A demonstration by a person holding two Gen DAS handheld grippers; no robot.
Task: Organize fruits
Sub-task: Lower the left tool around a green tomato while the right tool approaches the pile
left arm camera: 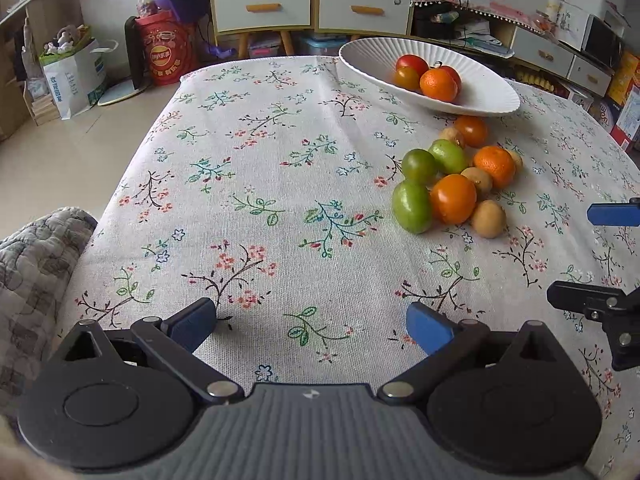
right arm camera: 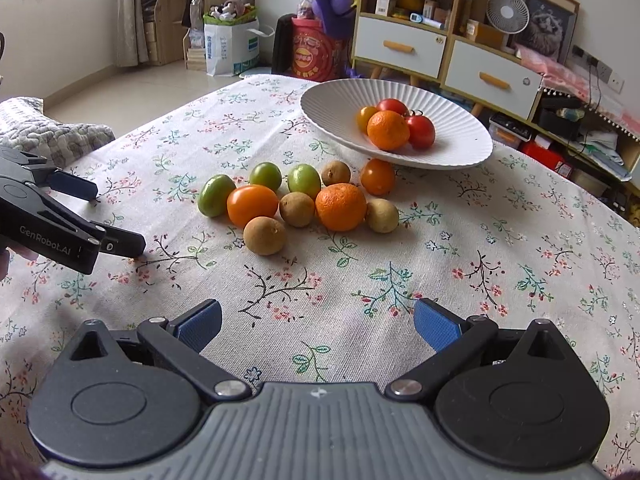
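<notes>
A white ribbed plate (left arm camera: 372,56) (right arm camera: 332,100) at the table's far side holds a mandarin (right arm camera: 388,130), two red tomatoes (right arm camera: 420,131) and a small orange tomato. Before it on the floral cloth lie several loose fruits: green ones (right arm camera: 216,195) (left arm camera: 412,206), orange tomatoes (right arm camera: 252,205) (left arm camera: 453,199), a mandarin (right arm camera: 341,207) (left arm camera: 495,166) and brown kiwis (right arm camera: 265,235) (left arm camera: 488,219). My left gripper (left arm camera: 312,326) (right arm camera: 116,216) is open and empty, left of the pile. My right gripper (right arm camera: 318,326) (left arm camera: 592,256) is open and empty, in front of the pile.
A grey quilted cushion (left arm camera: 32,264) lies at the table's left edge. Beyond the table stand white drawer cabinets (left arm camera: 262,4), a red bag (left arm camera: 168,54) and a paper bag (left arm camera: 76,76) on the floor.
</notes>
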